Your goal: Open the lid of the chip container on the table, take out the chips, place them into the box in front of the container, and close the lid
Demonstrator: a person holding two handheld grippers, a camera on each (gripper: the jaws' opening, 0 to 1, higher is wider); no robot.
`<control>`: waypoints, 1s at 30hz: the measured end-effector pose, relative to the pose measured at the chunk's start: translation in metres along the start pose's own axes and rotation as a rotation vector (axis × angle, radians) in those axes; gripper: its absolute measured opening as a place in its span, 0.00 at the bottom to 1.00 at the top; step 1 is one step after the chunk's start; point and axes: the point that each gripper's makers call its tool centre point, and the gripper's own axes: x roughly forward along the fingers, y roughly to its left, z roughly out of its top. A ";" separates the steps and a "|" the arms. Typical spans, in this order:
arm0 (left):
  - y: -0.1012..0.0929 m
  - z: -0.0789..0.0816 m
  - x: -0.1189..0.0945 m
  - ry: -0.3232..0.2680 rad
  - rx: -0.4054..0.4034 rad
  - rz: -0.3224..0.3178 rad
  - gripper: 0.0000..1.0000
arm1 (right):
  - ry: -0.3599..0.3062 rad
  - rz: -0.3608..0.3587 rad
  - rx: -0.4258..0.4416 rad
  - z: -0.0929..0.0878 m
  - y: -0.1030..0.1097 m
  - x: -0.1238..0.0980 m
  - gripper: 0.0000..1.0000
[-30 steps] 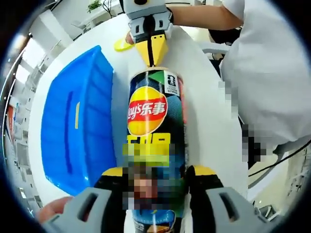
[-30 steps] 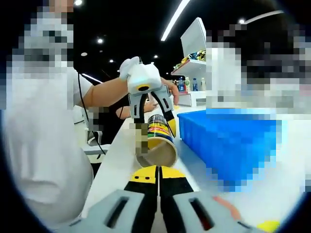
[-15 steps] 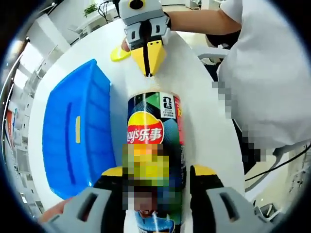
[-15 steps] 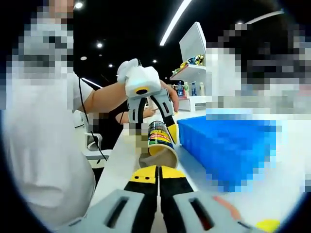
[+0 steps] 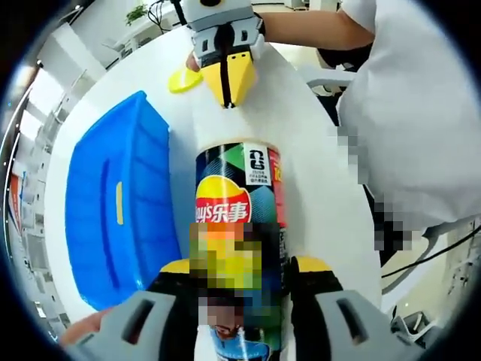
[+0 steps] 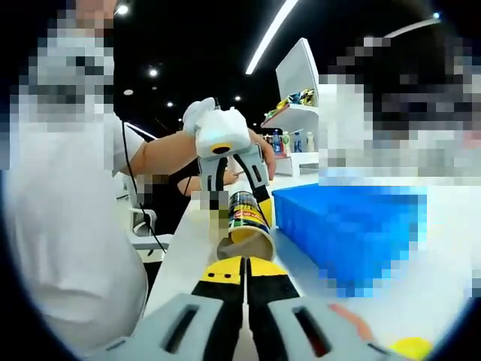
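The chip can point(image 5: 239, 218), dark with a yellow logo, lies along the white table point(image 5: 308, 158), and my left gripper point(image 5: 240, 265) is shut on its lower body. Its open mouth points at my right gripper point(image 5: 228, 101), whose yellow jaws are shut with nothing between them, a short gap away. The yellow lid point(image 5: 183, 79) lies on the table beside that gripper. The blue box point(image 5: 113, 203) stands left of the can. From the right gripper view, my right gripper point(image 6: 244, 262) points at the can's mouth point(image 6: 246, 244), which the left gripper point(image 6: 239, 207) holds; the blue box point(image 6: 353, 226) is on the right.
A person in a white shirt point(image 5: 406, 120) stands along the table's right edge, holding both grippers. The yellow lid point(image 6: 412, 347) shows at the lower right of the right gripper view. Shelves point(image 6: 301, 98) stand far behind.
The can's mouth touched the right gripper's tips a second ago. It has since drawn back, which opened a gap. Both grippers stay shut.
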 end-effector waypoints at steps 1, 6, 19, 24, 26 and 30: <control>0.000 0.000 0.000 0.002 0.002 0.003 0.47 | -0.003 -0.001 0.000 0.001 0.000 -0.001 0.02; 0.000 0.000 0.000 0.004 0.003 0.007 0.47 | -0.010 -0.015 0.004 0.002 -0.002 -0.004 0.02; 0.001 0.005 0.001 -0.021 -0.022 0.029 0.46 | -0.012 -0.035 0.012 -0.002 -0.002 -0.008 0.02; 0.000 0.006 0.001 -0.048 -0.056 0.025 0.46 | -0.018 -0.039 0.020 -0.003 -0.002 -0.009 0.02; 0.000 0.006 0.000 -0.050 -0.052 0.027 0.46 | -0.015 -0.042 0.022 -0.004 -0.002 -0.010 0.02; 0.000 0.012 -0.005 -0.073 -0.043 0.043 0.45 | -0.014 -0.044 0.023 -0.005 -0.002 -0.010 0.02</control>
